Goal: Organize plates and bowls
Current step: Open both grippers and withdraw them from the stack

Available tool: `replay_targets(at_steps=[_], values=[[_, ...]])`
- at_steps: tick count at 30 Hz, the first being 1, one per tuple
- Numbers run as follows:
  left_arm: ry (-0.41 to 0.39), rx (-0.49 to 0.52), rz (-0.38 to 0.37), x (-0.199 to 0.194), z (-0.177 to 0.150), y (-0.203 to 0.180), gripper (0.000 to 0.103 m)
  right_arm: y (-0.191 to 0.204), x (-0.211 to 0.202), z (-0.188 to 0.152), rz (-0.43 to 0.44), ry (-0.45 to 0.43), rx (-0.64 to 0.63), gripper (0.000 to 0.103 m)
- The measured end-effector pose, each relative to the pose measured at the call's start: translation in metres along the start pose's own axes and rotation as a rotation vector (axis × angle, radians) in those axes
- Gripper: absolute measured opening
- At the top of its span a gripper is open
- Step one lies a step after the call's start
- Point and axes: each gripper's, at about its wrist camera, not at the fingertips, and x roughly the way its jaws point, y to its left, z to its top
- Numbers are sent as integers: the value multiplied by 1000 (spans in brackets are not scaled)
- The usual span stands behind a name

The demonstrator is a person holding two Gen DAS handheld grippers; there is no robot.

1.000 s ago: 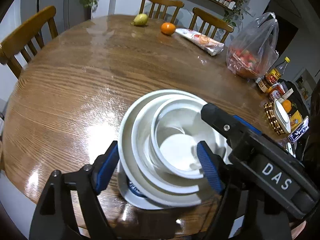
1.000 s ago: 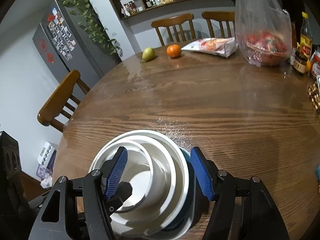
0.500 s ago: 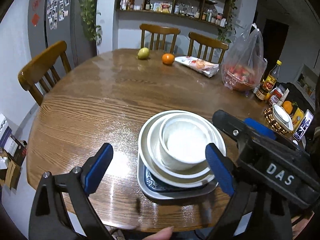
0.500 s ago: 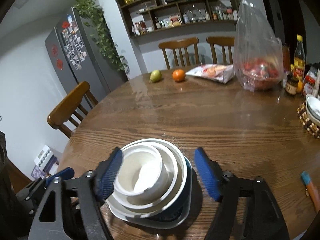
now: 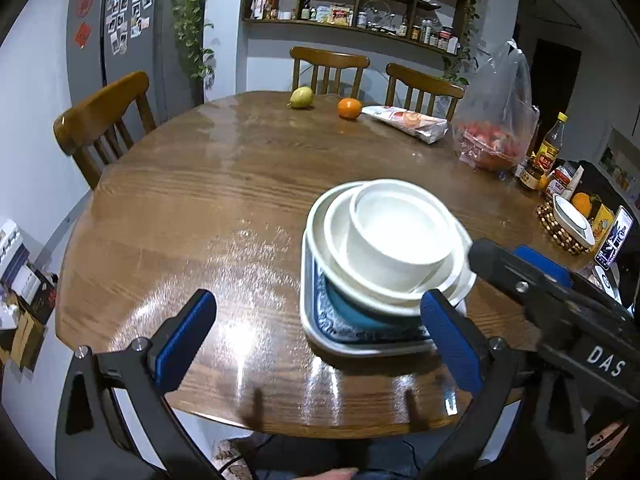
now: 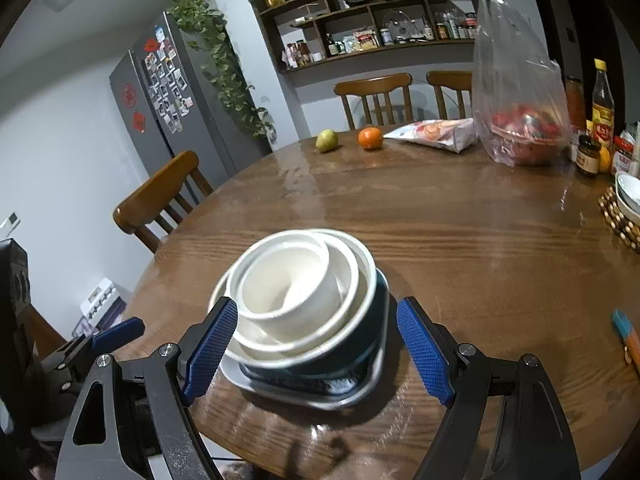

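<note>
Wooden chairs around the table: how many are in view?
3: one chair at the table's left side, two chairs side by side at the far edge; others may sit outside the frame.

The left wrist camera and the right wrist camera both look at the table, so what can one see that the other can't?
Only the left wrist view shows the left gripper, its jaws open over bare table, and a phone at the right edge. Only the right wrist view shows an orange brush lying on the table. Both show the stack of white bowls on a blue-patterned plate, the right gripper open, and the pear and orange at the far side.
</note>
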Motion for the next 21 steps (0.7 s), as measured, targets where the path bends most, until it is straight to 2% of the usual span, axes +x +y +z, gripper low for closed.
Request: replay_targets(at_steps=[10,21], values=[[37,-4,-4,6,-17,2,102,-5,-2,-19,-80,8,-5,83],[61,6,-2,10,-24,1,102,-8,3,-26,-88,31,1,83]])
